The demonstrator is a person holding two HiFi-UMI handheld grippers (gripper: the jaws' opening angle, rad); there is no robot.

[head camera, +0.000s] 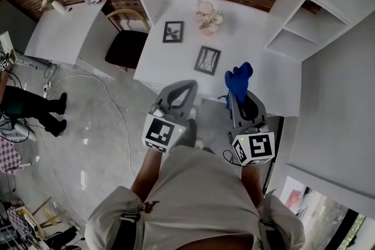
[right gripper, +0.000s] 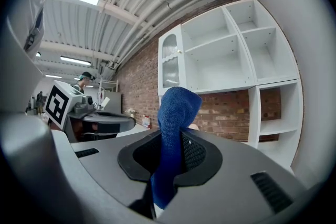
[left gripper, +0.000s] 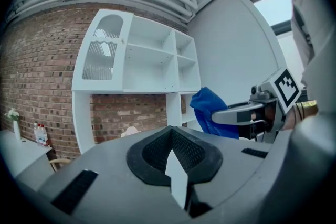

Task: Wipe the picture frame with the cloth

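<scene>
right gripper (head camera: 239, 99) clamped on the blue cloth (head camera: 239, 79) (bunched, poking past the jaws). left gripper (head camera: 186, 91) jaws together, empty. picture frame (head camera: 207, 60) on white table (head camera: 246, 50), just ahead, untouched.

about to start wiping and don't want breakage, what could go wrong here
The nearer picture frame is unheld, so a wipe might shove or tip it. The flowers stand close behind it and could get knocked. The cloth is bunched in the right tool, so the tool itself might scrape the frame.
</scene>
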